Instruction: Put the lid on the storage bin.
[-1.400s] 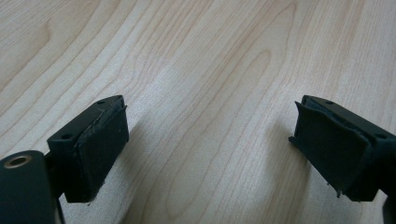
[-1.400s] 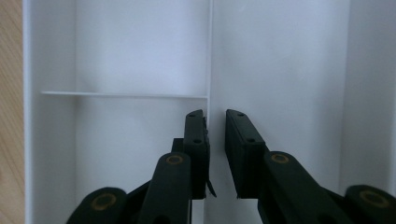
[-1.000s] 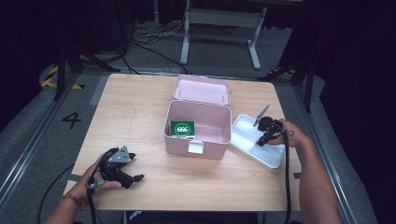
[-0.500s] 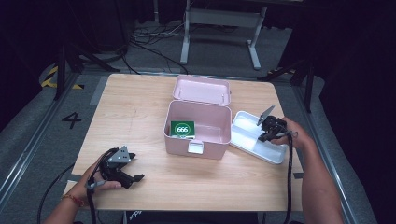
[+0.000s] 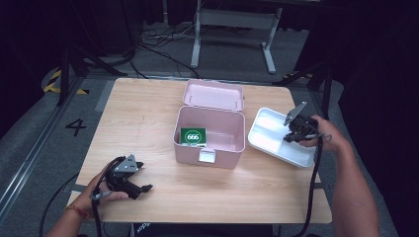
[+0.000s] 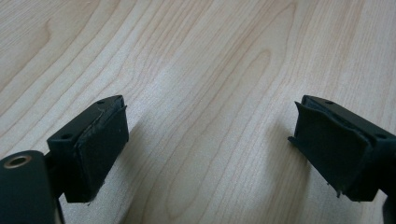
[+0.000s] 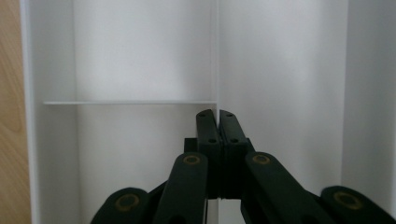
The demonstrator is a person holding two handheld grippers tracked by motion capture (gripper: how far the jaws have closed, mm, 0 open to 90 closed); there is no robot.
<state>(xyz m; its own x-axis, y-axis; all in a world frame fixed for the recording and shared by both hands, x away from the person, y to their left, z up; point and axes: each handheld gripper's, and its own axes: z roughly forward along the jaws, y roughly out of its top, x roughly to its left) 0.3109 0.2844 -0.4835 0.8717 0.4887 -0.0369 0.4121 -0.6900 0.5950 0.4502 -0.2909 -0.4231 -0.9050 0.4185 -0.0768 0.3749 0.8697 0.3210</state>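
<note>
Tray (image 5: 269, 136), white, sits right of the pink box (image 5: 210, 132) in the high view, tilted, right gripper (image 5: 292, 137) on its divider. Left gripper (image 5: 141, 185) rests apart.

Left gripper view: jaws wide over bare table (image 6: 196, 70).

Right gripper view: jaws pinched on the divider (image 7: 217, 56); the tray could slip or catch the box.
</note>
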